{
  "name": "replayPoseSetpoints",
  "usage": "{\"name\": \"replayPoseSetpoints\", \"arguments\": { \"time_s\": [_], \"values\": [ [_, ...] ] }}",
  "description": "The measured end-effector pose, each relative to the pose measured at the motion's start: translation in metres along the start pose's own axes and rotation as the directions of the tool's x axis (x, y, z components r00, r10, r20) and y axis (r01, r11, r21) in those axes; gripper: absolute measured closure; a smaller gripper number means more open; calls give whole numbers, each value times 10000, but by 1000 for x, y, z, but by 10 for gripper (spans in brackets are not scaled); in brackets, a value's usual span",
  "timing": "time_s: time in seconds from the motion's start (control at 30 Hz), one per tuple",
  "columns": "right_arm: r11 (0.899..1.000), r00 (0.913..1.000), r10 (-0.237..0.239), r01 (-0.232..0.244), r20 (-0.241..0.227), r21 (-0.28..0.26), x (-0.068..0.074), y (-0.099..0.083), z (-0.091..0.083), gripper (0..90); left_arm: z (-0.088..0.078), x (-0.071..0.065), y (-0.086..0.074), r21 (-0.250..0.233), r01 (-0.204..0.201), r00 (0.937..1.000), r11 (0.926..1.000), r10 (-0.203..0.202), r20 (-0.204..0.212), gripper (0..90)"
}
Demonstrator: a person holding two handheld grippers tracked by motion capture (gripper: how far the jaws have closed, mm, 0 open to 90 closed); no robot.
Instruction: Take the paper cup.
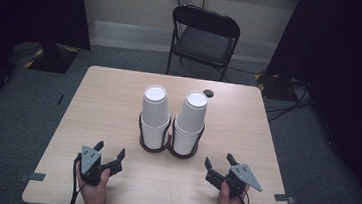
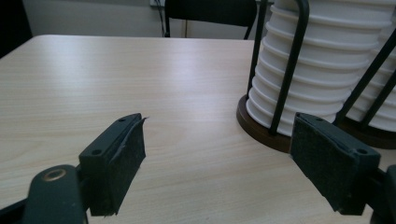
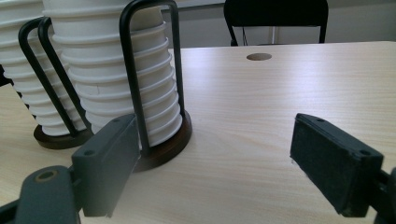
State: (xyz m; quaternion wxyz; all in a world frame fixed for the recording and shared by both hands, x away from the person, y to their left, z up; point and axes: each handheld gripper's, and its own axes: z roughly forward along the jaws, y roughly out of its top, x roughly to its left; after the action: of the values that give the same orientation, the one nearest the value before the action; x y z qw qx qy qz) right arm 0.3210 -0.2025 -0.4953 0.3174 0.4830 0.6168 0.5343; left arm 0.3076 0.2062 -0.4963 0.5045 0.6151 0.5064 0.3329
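Jaws spread wide and empty on both the left gripper [image 1: 111,156] and the right gripper [image 1: 217,164], each held low over the table [image 1: 114,95] on the near side of the cup holder [image 1: 168,148]. Two stacks of white cups [image 1: 155,114] stand untouched in the holder's rings. This looks like the start; next, probably, a reach forward to a top cup.
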Motion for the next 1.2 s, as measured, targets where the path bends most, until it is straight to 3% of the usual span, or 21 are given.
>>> {"name": "replayPoseSetpoints", "arguments": {
  "time_s": [0.13, 0.3, 0.33, 0.47, 0.63, 0.77, 0.93, 1.2],
  "values": [
    [10000, 10000, -7, 6, 79, 85, 1, 0, 1, 157, 0, 1, 0, -29, 41, 9998, 10000, -40, 209, 181],
    [9993, 9996, 56, -67, 287, 378, 0, 1, 3, 189, -1, 1, -1, -219, 108, 9999, 9997, -108, 6, 181],
    [9989, 9997, 216, -218, 62, 409, -1, 1, 2, 209, -2, 1, -1, -291, 135, 9999, 9995, -134, 30, 181],
    [9979, 9993, 362, -364, 35, 543, -2, 1, 3, 229, -2, 2, -1, -121, 222, 9997, 9997, -221, 129, 211],
    [9938, 9957, 909, -897, -161, 651, -3, 1, 4, 246, -3, 1, -1, -221, 198, 9997, 9996, -195, 120, 225],
    [9947, 9970, 719, -696, -274, 762, 0, 3, 4, 246, -3, 3, -1, -187, 286, 9994, 9994, -283, 182, 224],
    [9973, 9959, 468, -423, -777, 594, 6, 20, 2, 260, -2, 2, -1, -149, 92, 9995, 9998, -87, 316, 229],
    [9994, 9923, 118, -78, -1235, 326, 13, 41, 4, 272, -4, 2, -2, -381, 150, 9990, 9992, -133, 438, 211]
  ]
}}
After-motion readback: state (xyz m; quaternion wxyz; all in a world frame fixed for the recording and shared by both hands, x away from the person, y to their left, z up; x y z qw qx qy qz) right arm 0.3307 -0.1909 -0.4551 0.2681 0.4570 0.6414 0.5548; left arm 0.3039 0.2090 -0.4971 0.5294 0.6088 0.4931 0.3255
